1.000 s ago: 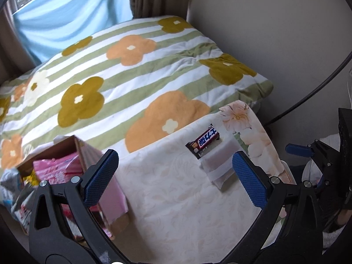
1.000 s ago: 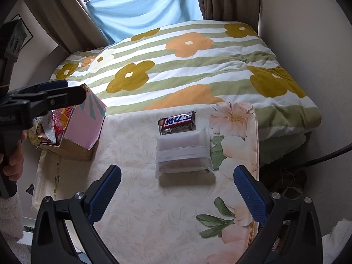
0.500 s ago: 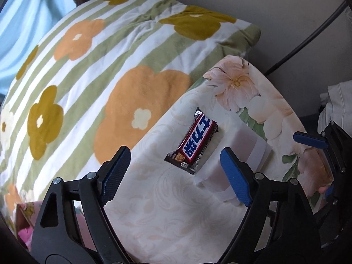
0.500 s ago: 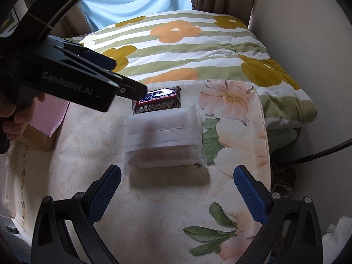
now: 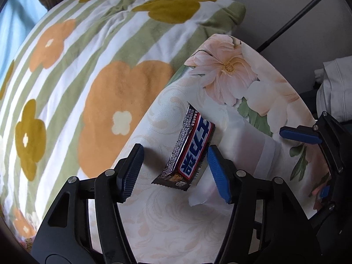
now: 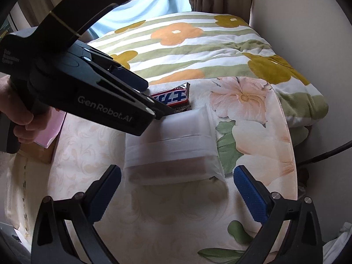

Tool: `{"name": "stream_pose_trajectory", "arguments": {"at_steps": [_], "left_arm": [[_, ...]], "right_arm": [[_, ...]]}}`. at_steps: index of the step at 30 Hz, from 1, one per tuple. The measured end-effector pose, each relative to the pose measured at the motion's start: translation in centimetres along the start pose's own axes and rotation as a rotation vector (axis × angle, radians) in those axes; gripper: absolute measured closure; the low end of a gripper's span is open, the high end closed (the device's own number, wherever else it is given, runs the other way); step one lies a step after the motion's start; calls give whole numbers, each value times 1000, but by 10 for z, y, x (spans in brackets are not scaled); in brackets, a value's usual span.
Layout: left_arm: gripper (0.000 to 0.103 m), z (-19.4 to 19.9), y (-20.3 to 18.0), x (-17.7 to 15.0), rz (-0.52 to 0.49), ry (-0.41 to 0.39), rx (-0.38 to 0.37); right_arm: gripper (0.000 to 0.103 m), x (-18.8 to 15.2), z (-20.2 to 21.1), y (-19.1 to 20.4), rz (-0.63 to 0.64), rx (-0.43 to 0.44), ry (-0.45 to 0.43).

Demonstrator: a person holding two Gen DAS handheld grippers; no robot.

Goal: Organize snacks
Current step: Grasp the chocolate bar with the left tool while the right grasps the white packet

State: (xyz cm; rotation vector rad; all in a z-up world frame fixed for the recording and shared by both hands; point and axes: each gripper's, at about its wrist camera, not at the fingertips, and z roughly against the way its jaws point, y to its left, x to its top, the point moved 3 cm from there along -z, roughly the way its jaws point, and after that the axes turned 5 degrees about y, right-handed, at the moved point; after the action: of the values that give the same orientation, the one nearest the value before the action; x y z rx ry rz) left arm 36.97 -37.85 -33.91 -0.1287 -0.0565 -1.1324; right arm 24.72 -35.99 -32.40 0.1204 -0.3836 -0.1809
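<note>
A dark chocolate bar with a red and blue label [image 5: 191, 151] lies on the floral tablecloth [image 5: 167, 217]. My left gripper [image 5: 175, 170] is open, its blue pads on either side of the bar's near end, apart from it. The bar also shows in the right wrist view [image 6: 173, 98], partly hidden by the left gripper [image 6: 164, 113]. A frosted white packet [image 6: 173, 147] lies beside the bar. My right gripper [image 6: 177, 194] is open just in front of the packet, its pads wider than it. The right gripper also shows in the left wrist view [image 5: 308, 160].
A striped flowered duvet [image 5: 77, 77] lies beyond the table's far edge. A pink box [image 6: 49, 132] stands at the table's left, behind the hand. A wall and a dark cable [image 5: 292, 22] are at the right. White cloth [image 5: 336, 90] lies on the floor.
My left gripper has moved forward and down until its pads flank the chocolate bar. My right gripper has moved closer to the white packet. Both stay open.
</note>
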Motion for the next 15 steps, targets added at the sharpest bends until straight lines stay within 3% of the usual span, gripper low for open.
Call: {"name": "stream_pose_trajectory", "arguments": {"at_steps": [10,11,13,15], "left_arm": [[51,-1,-5,4,-66,23,15],[57,-1,-5,5,-70,20,25],[78,-2,-7,5,-96,18,65],[78,-3,-9,6,-112,26,84]], "right_arm": [[1,-2,0,4,13,8,-14],[1,-1,0,3,11,9,-14],[1,0,-1,3,12,8,-15],[1,0,-3,4,17,1,-13]]}}
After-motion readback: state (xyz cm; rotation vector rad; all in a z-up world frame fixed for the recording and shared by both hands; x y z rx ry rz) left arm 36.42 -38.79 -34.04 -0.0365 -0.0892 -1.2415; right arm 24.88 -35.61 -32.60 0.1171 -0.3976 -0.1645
